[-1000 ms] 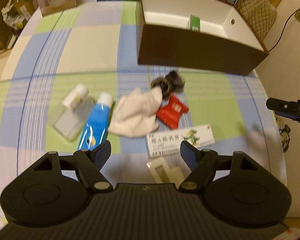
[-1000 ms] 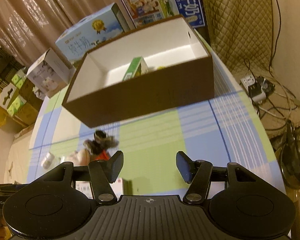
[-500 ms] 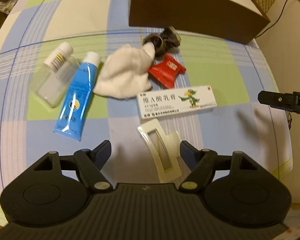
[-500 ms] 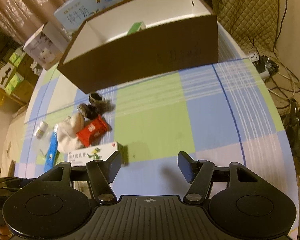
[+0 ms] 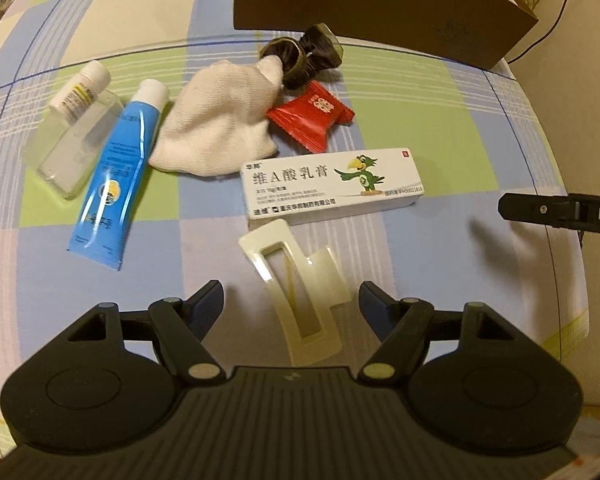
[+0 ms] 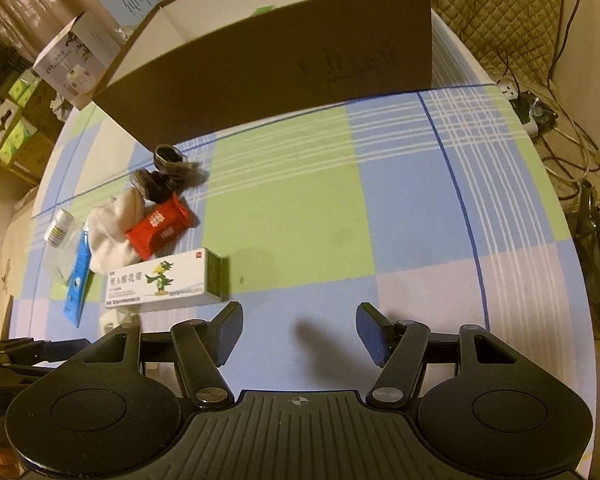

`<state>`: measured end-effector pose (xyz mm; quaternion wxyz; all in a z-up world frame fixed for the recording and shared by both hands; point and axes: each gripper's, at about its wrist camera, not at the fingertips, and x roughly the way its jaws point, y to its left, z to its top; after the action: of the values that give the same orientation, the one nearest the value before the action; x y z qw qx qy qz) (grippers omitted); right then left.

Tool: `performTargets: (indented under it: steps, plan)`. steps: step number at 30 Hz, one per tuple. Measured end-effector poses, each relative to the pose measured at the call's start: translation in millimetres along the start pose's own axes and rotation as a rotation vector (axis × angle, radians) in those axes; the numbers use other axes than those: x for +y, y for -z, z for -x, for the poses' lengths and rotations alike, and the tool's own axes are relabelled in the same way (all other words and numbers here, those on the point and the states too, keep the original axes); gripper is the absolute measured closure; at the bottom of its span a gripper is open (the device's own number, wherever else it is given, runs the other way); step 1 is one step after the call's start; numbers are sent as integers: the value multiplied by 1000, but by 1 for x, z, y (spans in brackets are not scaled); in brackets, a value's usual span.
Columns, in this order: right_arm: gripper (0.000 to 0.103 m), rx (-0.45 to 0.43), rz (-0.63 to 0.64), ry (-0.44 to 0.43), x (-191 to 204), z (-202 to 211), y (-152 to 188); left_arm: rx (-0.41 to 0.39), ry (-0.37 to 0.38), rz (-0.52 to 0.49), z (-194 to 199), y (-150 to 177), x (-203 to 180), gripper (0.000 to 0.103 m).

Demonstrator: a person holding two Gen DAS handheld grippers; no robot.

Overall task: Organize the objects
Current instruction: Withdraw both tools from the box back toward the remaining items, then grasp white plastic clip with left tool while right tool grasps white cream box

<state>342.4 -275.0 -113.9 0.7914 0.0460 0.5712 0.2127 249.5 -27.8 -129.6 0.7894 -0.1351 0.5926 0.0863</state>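
My left gripper [image 5: 291, 300] is open, its fingers on either side of a cream hair claw clip [image 5: 300, 296] lying on the checked cloth. Beyond lie a white ointment box [image 5: 332, 188], a red packet [image 5: 312, 116], a white cloth [image 5: 220, 128], a dark scrunchie [image 5: 304, 56], a blue tube [image 5: 116, 176] and a clear bottle [image 5: 72, 128]. My right gripper [image 6: 300, 334] is open and empty over bare cloth, just right of the ointment box [image 6: 160, 280]. The brown storage box [image 6: 276, 64] stands behind.
Cartons [image 6: 76, 60] stand behind the storage box. A quilted chair [image 6: 500, 12] and power cables [image 6: 540, 112] are off the table's right edge. The right gripper's finger shows in the left wrist view [image 5: 560, 212].
Both grippers have come down and forward toward the table. The hair clip now lies between my left fingers. The right gripper has neared the ointment box.
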Motion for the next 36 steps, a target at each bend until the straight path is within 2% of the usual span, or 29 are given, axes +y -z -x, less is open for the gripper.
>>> performTargets:
  steps: [4,9,13,15,20,24,30,36]
  plan:
    - [43,7,4,3,-2,-3,-1,-5,-2,11,-6,-2,-3,37]
    - [43,14,17,5,-3,-6,-2,-20,4,21,-12,-4,-4,53]
    - [43,10,34,-3,-1,-6,-4,-40,0,17,-12,-1,-3,58]
    - [43,4,48,-8,1,-7,-5,-54,-10,9,-10,1,-2,64]
    - [43,-1,115,-40,14,-12,-9,-81,-48,10,-2,11,8,65]
    - [42,-3,233,-102,35,-19,-13,-80,-66,74,4,26,32,65]
    - [34,-18,517,-180,76,-33,-15,-86,-115,183,18,42,69,65]
    - [34,-1,750,-231,107,-61,-13,-97,-147,278,31,55,103,65]
